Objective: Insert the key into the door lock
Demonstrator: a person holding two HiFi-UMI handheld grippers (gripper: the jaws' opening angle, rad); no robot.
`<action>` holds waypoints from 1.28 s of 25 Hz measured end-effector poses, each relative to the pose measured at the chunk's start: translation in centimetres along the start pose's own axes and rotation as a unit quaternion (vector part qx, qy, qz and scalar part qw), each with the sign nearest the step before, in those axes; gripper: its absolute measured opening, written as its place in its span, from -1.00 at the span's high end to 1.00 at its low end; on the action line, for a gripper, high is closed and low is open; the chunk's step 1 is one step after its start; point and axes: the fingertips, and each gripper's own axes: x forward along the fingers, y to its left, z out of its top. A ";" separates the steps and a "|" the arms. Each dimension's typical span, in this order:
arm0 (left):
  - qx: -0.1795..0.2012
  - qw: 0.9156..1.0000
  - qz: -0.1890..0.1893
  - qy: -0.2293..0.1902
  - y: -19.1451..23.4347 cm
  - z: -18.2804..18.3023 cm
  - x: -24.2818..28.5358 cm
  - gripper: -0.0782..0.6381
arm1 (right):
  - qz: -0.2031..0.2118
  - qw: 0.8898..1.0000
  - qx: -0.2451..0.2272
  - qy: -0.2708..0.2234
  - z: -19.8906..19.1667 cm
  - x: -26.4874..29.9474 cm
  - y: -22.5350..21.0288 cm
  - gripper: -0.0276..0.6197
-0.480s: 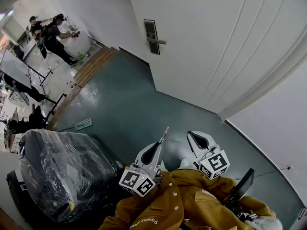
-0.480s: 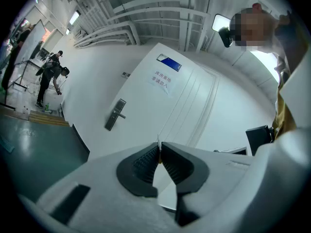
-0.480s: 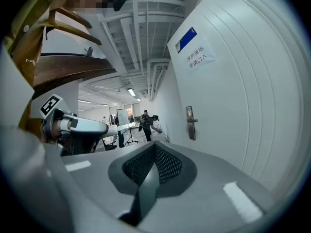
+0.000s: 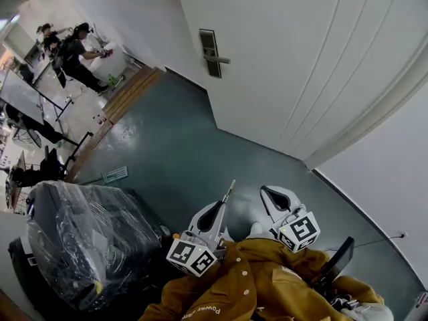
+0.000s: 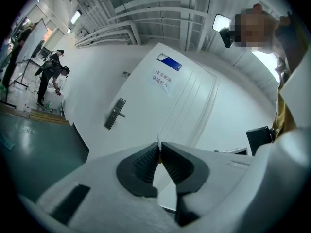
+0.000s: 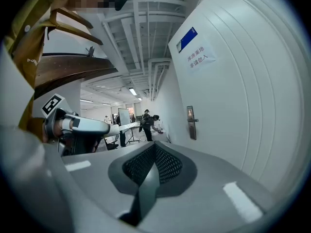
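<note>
Left claw (image 5: 159, 150) pinched on key (image 4: 229, 190), lock (image 4: 210, 52) well ahead of it, right claw (image 6: 154, 148) just beside, closed, empty.

Corridor: white walls (image 4: 144, 19), teal floor (image 4: 180, 152).
Plastic-wrapped dark furniture (image 4: 87, 243) at left, wooden step (image 4: 130, 89) beyond, ceiling strip lights (image 6: 132, 91) lit.

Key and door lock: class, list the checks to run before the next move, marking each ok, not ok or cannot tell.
1. Key pinched in left gripper: ok.
2. Right gripper shut and empty: ok.
3. Key close to door lock: not ok, a stretch of floor lies between.
4. Key lined up with lock: not ok, the lock sits left of the tip in the left gripper view.
5. Keyhole found: cannot tell, too small.
</note>
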 end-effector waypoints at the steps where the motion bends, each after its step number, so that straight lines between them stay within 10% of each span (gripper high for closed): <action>1: -0.001 1.000 0.001 0.000 -0.1 -0.1 0.1 0.71 | 0.005 1.000 0.000 -0.002 0.1 -0.1 0.0 0.90; 18: -0.022 0.998 0.046 -0.025 0.1 0.1 4.3 0.71 | 0.048 0.999 0.010 -0.001 -0.1 -0.3 -4.4 0.90; 32: -0.039 0.999 0.017 -0.033 14.1 9.9 11.9 0.71 | 0.019 1.000 0.003 -0.004 4.8 16.8 -9.0 0.78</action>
